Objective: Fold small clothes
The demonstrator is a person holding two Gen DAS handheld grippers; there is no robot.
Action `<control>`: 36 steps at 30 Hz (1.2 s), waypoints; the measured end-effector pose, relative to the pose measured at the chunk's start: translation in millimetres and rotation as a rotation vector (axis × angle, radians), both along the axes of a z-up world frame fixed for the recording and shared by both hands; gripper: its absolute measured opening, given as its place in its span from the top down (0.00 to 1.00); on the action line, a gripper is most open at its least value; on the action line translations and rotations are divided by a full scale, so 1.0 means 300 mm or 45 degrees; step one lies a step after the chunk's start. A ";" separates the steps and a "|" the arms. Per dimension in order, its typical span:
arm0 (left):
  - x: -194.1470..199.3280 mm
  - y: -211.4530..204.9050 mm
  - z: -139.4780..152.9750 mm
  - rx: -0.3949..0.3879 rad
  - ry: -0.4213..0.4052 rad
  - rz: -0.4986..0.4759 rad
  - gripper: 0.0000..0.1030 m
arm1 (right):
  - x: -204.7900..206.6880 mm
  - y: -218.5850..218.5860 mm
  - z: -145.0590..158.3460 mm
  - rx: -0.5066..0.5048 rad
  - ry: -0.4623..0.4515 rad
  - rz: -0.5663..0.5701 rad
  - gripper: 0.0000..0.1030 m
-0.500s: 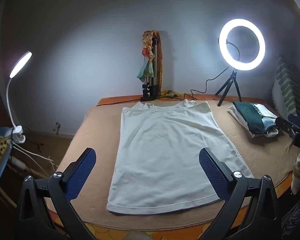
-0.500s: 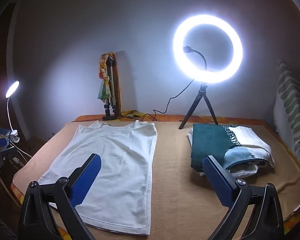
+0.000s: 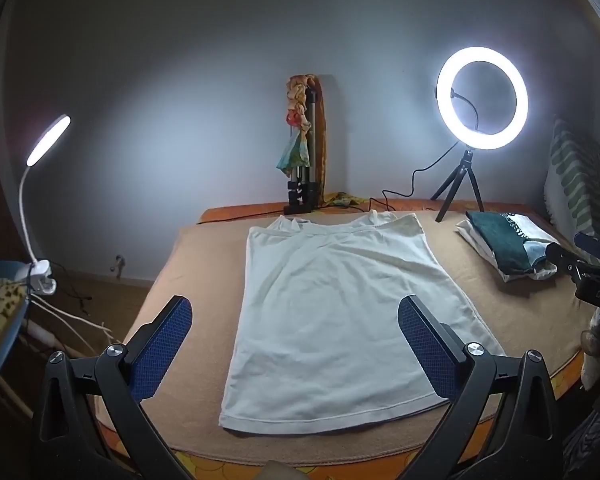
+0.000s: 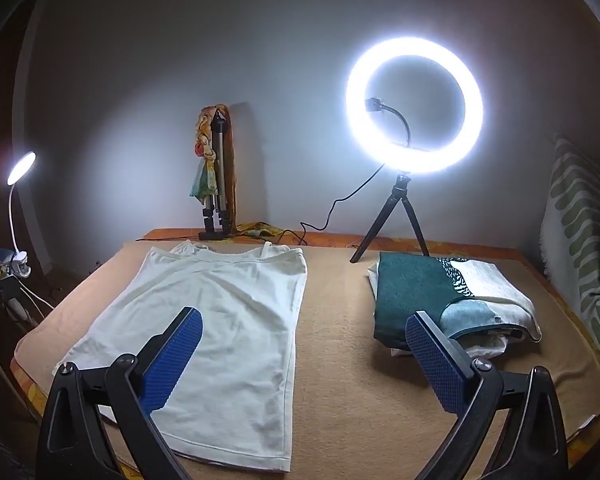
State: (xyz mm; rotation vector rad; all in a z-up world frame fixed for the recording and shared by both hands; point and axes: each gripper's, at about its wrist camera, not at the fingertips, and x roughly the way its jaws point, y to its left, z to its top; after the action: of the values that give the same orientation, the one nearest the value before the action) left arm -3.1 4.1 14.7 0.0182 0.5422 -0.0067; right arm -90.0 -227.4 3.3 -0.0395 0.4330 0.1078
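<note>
A white tank top (image 3: 340, 320) lies flat on the tan blanket-covered table (image 3: 196, 264), straps toward the wall; it also shows in the right wrist view (image 4: 220, 320). My left gripper (image 3: 296, 344) is open and empty, held above the near hem of the top. My right gripper (image 4: 304, 356) is open and empty, above the blanket between the top's right edge and a stack of folded clothes (image 4: 440, 300). The right gripper also shows at the right edge of the left wrist view (image 3: 580, 256).
The folded stack (image 3: 504, 244) lies at the right. A lit ring light on a tripod (image 4: 414, 108) and its cable stand at the back. A folded tripod with a cloth (image 4: 216, 176) leans on the wall. A clip lamp (image 3: 46, 140) is left of the table.
Both grippers have barely moved; the views shift only slightly. The top lies as before.
</note>
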 end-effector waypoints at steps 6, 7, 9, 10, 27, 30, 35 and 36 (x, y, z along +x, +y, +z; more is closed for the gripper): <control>-0.013 -0.012 -0.013 0.005 -0.013 -0.002 0.01 | -0.024 -0.030 -0.013 0.002 -0.035 -0.011 0.00; -0.015 -0.010 -0.015 0.004 -0.016 -0.001 0.01 | -0.022 -0.032 -0.013 0.000 -0.035 -0.014 0.00; -0.015 -0.011 -0.013 0.007 -0.020 -0.002 0.01 | -0.022 -0.032 -0.014 -0.003 -0.035 -0.016 0.00; -0.017 -0.014 -0.013 0.009 -0.024 -0.002 0.01 | -0.021 -0.033 -0.015 -0.004 -0.034 -0.017 0.00; -0.021 -0.017 -0.012 0.011 -0.035 -0.007 0.01 | -0.025 -0.035 -0.021 -0.002 -0.037 -0.019 0.00; -0.022 -0.017 -0.011 0.011 -0.036 -0.008 0.01 | -0.023 -0.034 -0.019 -0.004 -0.037 -0.018 0.00; -0.023 -0.017 -0.010 0.009 -0.037 -0.009 0.01 | -0.026 -0.031 -0.017 -0.006 -0.039 -0.013 0.00; -0.022 -0.018 -0.010 0.010 -0.036 -0.011 0.01 | -0.028 -0.031 -0.016 -0.006 -0.041 -0.013 0.00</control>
State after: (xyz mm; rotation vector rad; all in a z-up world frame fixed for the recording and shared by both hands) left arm -9.6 -1.1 11.8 0.0282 0.5141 -0.0124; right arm -98.3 -236.7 -1.6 -0.0439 0.4015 0.0960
